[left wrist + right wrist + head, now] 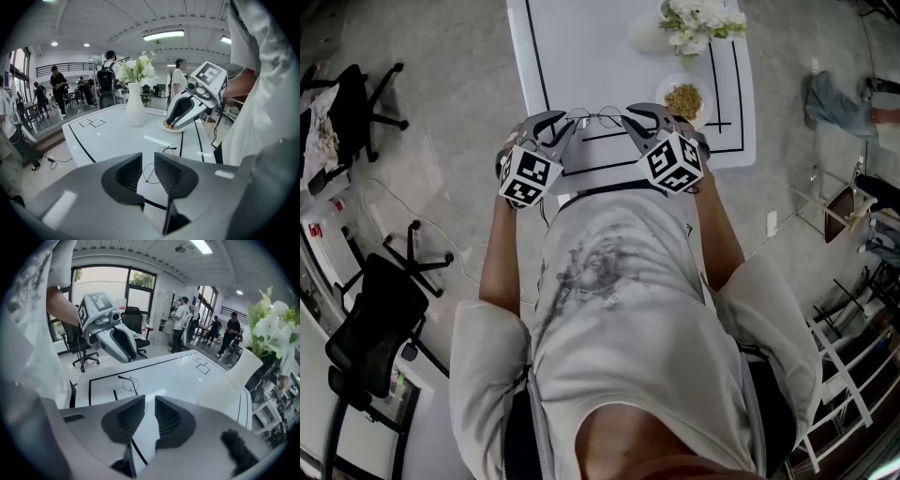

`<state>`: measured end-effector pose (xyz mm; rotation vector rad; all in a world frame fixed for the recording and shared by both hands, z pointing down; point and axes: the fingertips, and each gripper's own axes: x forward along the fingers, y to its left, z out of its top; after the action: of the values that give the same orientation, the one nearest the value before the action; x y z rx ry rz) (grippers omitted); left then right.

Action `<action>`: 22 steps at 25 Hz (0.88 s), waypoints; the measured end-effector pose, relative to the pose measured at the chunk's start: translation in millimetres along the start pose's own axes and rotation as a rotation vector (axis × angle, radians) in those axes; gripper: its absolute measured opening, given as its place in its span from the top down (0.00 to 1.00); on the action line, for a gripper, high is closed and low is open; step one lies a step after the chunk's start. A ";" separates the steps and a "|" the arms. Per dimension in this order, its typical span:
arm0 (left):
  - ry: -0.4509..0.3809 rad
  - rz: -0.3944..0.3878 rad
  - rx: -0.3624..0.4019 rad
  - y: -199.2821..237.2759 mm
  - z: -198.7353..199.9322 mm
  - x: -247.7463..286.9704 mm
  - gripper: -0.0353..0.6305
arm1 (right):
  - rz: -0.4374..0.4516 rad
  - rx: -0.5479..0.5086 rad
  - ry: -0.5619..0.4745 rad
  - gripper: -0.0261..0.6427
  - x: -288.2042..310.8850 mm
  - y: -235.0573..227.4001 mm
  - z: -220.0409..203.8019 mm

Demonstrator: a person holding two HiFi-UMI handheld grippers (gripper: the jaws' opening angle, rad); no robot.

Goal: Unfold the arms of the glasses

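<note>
My left gripper (pixel 148 160) is released: its jaws stand a narrow gap apart and clamp nothing. Through that gap I see a round wire lens ring of the glasses (pixel 150 174). My right gripper (pixel 150 401) is also released, with its jaws a slit apart and empty, and it points at the glasses from the other side.

The glasses are thin, round and wire-framed. They lie on the white surface (pixel 609 56) near its front edge, between the two gripper tips. From the head view I cannot tell whether either tip touches the frame. From the right gripper view, one slim arm shows beside a lens ring, and I cannot tell whether it is folded.

Black lines printed on the surface run close around the glasses. Beyond the glasses and to my right sits a plate (pixel 682 100) of brownish food. Farther from the glasses than the plate stands a white vase (pixel 649 36) of white flowers (pixel 698 21). Well left of the glasses, off the surface, black office chairs (pixel 380 309) stand on the floor.
</note>
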<state>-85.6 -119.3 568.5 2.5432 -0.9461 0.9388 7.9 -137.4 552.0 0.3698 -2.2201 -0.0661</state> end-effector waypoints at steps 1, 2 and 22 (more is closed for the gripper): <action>0.008 -0.002 0.004 0.2 -2.0 1.7 0.81 | 0.004 -0.009 0.009 0.86 2.2 0.2 -2.3; 0.015 -0.004 0.008 0.7 -3.6 3.1 0.81 | 0.008 -0.018 0.017 0.86 4.2 0.5 -4.2; 0.152 -0.065 0.144 4.5 -36.4 31.2 0.81 | 0.120 -0.179 0.136 0.84 37.0 13.5 -31.9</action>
<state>-88.1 -121.5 616.5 2.5569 -0.7735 1.2010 7.7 -132.5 602.4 0.1385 -2.0781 -0.1687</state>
